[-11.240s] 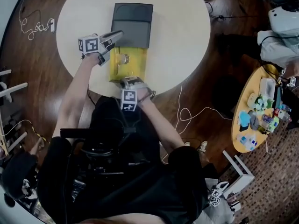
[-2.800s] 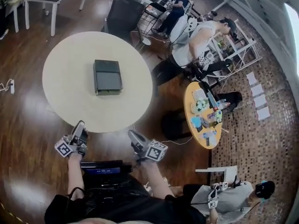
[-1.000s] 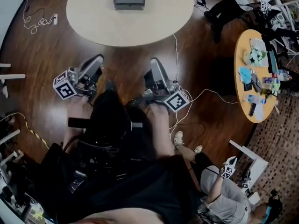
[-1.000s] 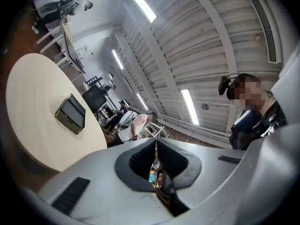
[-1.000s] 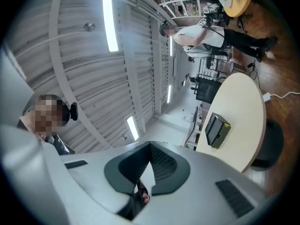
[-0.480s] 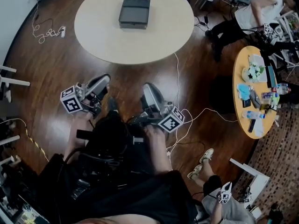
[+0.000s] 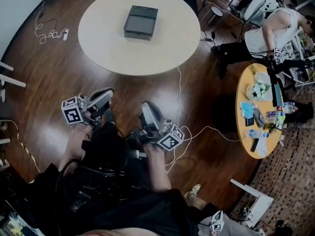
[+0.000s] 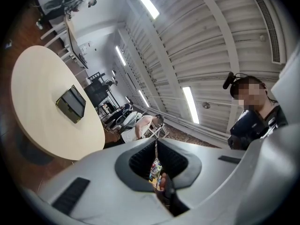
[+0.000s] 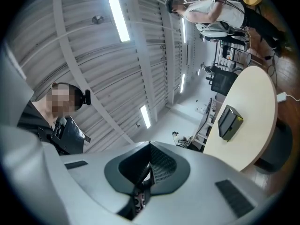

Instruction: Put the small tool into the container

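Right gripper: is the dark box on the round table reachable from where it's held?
Probably not: the right gripper sits near the person's body, floor lies between it and the table, and the box is mid-table. Nothing blocks it.

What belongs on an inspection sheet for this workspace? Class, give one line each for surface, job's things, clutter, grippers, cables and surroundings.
Surface: round cream table, bare apart from one box.
Job's things: dark grey rectangular container sits closed on the table; small tool not seen.
Clutter: nothing seen on the round table.
Grippers: left gripper and right gripper both shut with nothing between the jaws, held over the brown wooden floor, away from the table.
Cables: white cable trails across the floor from the table's edge toward the person; second white cable lies at upper left.
Surroundings: small yellow oval table loaded with assorted items; seated person beside it.
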`<state>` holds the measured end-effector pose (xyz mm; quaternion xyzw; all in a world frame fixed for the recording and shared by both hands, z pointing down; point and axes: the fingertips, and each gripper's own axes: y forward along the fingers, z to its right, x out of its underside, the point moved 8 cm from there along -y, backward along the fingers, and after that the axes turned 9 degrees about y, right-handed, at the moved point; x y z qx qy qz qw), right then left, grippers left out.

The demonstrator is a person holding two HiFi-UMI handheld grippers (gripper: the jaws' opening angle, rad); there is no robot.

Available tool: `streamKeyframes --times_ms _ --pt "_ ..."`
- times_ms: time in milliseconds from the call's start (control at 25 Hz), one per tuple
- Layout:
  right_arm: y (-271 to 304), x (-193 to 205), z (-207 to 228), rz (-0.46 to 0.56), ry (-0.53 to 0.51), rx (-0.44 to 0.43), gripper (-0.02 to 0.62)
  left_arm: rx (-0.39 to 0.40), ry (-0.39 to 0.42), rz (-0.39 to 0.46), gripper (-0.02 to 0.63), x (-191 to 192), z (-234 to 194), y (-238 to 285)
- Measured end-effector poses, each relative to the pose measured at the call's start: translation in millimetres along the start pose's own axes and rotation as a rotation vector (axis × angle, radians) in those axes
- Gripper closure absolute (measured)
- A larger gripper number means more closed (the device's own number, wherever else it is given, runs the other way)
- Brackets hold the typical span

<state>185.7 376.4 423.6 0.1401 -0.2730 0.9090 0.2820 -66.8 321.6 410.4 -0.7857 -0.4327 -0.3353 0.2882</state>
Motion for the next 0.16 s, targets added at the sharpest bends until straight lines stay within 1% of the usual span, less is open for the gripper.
streamKeyframes --times_ms 160 --pt "-14 -4 2 0.009 -0.007 0.007 0.617 0.008 -0.004 0.004 0.606 6 2 6"
